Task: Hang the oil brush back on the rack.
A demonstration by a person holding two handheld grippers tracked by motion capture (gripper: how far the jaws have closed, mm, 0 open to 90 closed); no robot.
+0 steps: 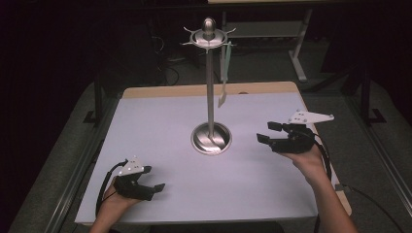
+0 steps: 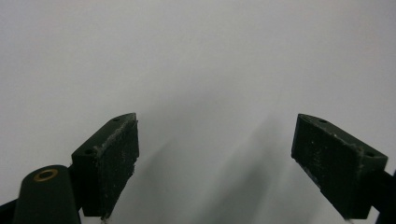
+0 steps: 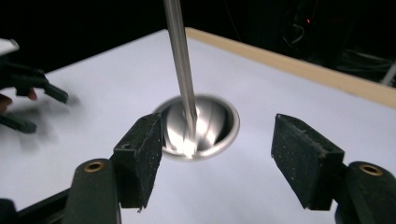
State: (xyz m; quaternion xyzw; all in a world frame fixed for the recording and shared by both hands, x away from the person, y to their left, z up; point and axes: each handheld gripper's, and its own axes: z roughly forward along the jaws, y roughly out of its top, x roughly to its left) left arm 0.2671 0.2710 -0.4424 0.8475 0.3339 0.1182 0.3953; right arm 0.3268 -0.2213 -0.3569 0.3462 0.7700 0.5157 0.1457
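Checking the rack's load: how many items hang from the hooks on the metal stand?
1: a pale green utensil hangs from a hook on the right of the stand, above the table's far edge. The other visible hooks look bare.

The table (image 1: 160, 145) is plain pale lilac-white with a light wood-coloured edge at its far side. The stand (image 1: 210, 87) is shiny silver metal, mirror-bright at its round base. A pale mint-green strip (image 1: 226, 73) hangs from its top. Both grippers, left (image 1: 153, 180) and right (image 1: 268, 132), are black with light grey plates; their fingers (image 3: 140, 158) are matt black, faintly speckled.
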